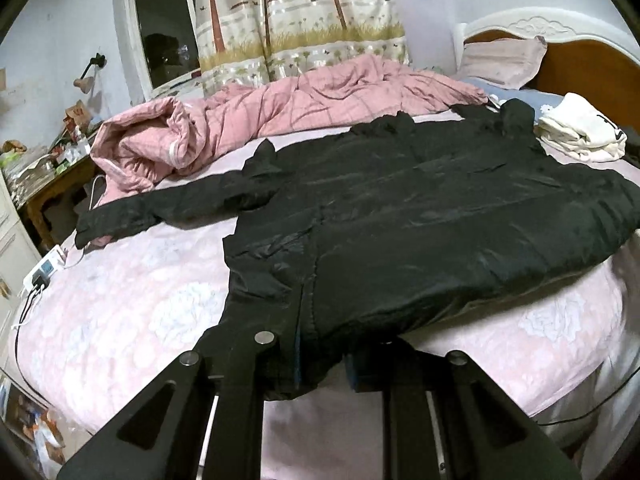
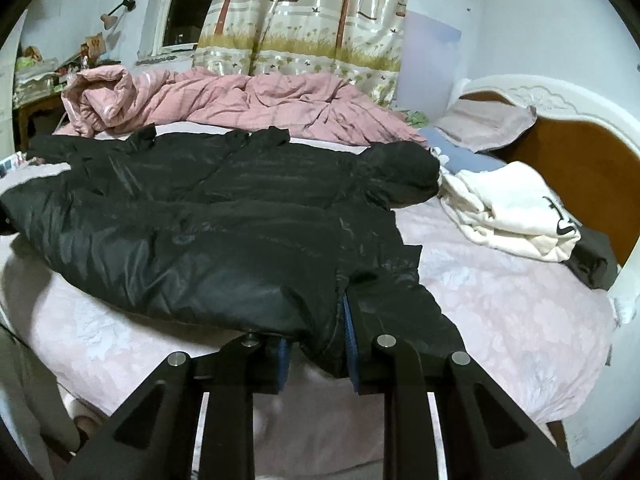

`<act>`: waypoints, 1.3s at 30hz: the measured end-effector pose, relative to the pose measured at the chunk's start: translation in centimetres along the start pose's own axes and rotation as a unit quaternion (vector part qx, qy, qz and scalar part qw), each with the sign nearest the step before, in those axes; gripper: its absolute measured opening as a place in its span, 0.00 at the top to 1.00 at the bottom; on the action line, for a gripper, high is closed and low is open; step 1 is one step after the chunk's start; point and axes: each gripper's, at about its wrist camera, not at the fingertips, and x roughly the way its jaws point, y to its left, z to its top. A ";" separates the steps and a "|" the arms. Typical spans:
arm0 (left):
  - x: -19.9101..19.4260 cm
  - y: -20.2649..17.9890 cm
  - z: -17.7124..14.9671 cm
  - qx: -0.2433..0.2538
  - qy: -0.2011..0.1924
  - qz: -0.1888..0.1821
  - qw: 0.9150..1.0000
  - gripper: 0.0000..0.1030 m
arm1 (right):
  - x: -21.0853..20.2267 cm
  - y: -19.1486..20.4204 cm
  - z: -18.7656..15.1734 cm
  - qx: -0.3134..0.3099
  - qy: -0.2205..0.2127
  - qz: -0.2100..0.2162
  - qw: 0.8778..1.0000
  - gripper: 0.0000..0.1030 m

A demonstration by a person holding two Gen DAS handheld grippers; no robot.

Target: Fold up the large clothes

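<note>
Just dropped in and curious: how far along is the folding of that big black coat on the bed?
Early. Done: the shiny black padded coat lies spread out on the pink flowered bedsheet, one sleeve stretched sideways. In hand: the left gripper and right gripper each have the near hem between their fingers. Left: every fold; none shows yet. A folded white garment lies near the headboard.

The puffer jacket (image 1: 400, 216) is glossy black all over. The bed sheet (image 1: 132, 300) beneath it is pale pink with a faint white floral print. The quilt (image 1: 248, 120) along the bed's far edge is dusty pink with thin checked lines. The curtain (image 2: 304, 20) is cream, printed with brown trees and yellow-green grass. The folded sweatshirt (image 2: 516, 212) is cream-white with a black mark. The headboard (image 2: 580, 160) is orange-brown wood framed in white.
</note>
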 end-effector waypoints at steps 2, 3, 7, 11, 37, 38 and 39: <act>0.1 0.1 0.0 -0.003 0.005 0.006 1.000 0.73 | 0.0 -0.4 -0.2 0.009 0.004 0.006 1.000 0.64; 0.1 0.2 0.0 -0.007 0.006 0.009 1.000 0.56 | 0.0 -0.7 -0.2 0.013 0.003 0.004 1.000 0.59; 0.1 1.3 0.2 -0.026 -0.011 0.021 0.999 0.27 | 0.0 -1.5 0.1 0.021 -0.005 -0.020 1.000 0.36; 0.6 1.7 0.5 -0.028 -0.007 0.017 0.999 0.27 | 0.5 -2.8 0.8 0.033 -0.007 -0.010 0.999 0.30; 17.0 0.9 9.6 0.011 0.027 0.083 0.996 0.17 | 19.4 -2.4 11.3 -0.027 0.030 -0.079 0.996 0.16; 17.5 1.2 9.3 0.004 0.035 0.077 0.996 0.17 | 19.8 -2.9 11.2 -0.013 0.037 -0.063 0.997 0.16; 17.8 1.4 9.1 -0.004 0.041 0.070 0.997 0.17 | 19.7 -3.4 11.2 -0.001 0.035 -0.053 0.998 0.16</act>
